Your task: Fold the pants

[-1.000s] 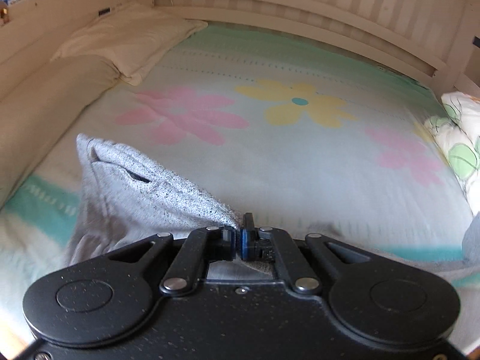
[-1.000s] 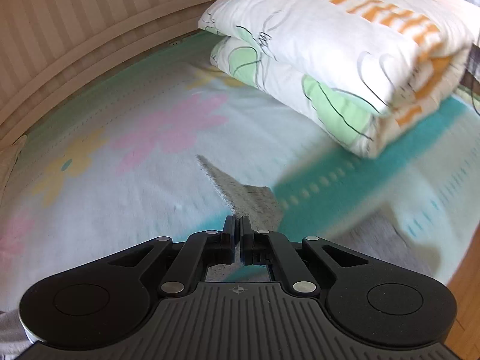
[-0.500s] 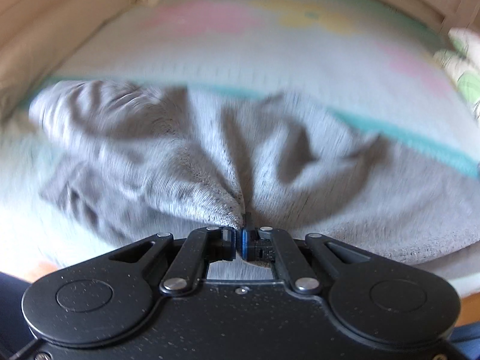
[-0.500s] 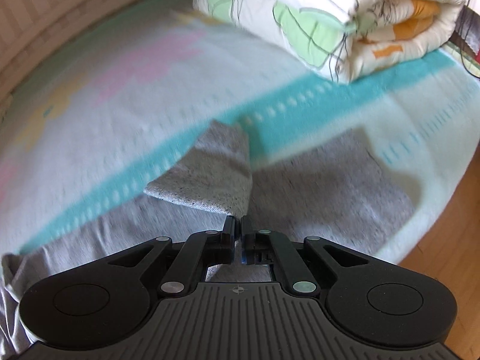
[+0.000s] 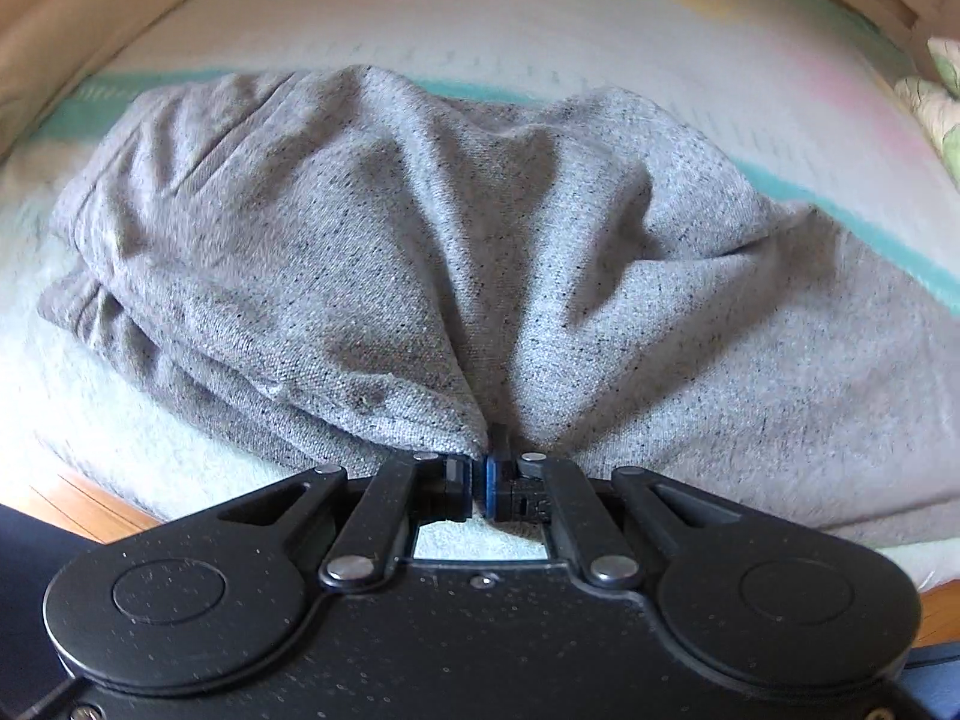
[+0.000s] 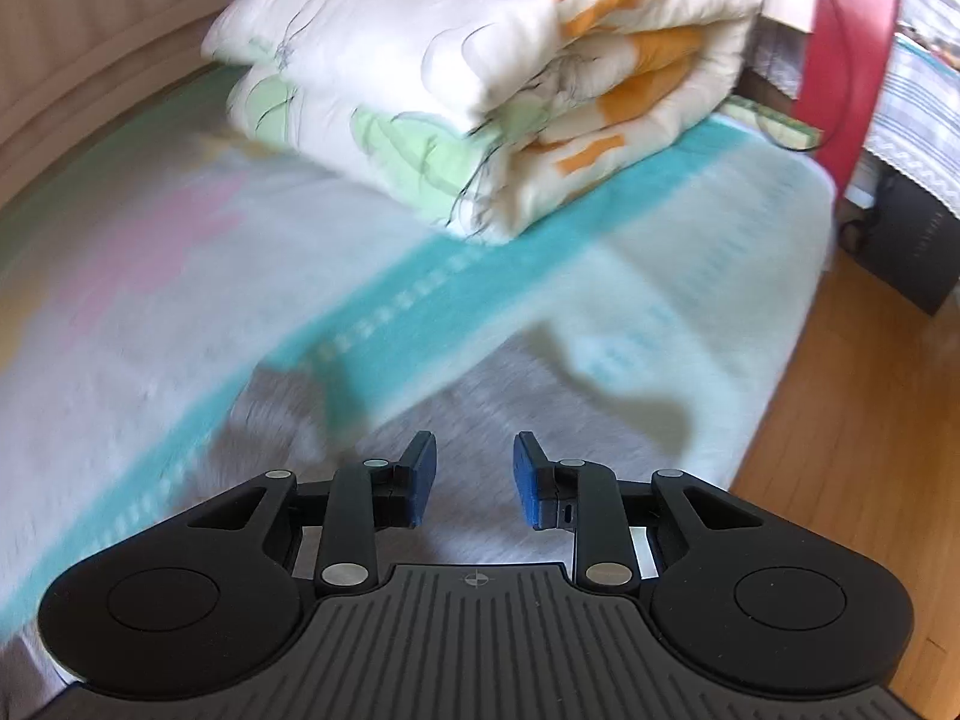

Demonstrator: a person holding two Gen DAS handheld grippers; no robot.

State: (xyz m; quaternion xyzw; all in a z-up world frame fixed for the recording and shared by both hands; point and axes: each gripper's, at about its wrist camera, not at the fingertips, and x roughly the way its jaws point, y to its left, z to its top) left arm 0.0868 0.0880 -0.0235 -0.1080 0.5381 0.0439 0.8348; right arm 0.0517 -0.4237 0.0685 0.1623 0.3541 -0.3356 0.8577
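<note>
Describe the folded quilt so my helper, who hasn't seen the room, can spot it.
Start at the bed with the flowered sheet. At its far end lies the folded quilt, thick and white with orange stripes and green patches, unlike the flat grey pants nearby.

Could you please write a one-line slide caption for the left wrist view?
Left hand-held gripper pinching an edge of crumpled heather-grey knit pants on a floral bedsheet.
</note>
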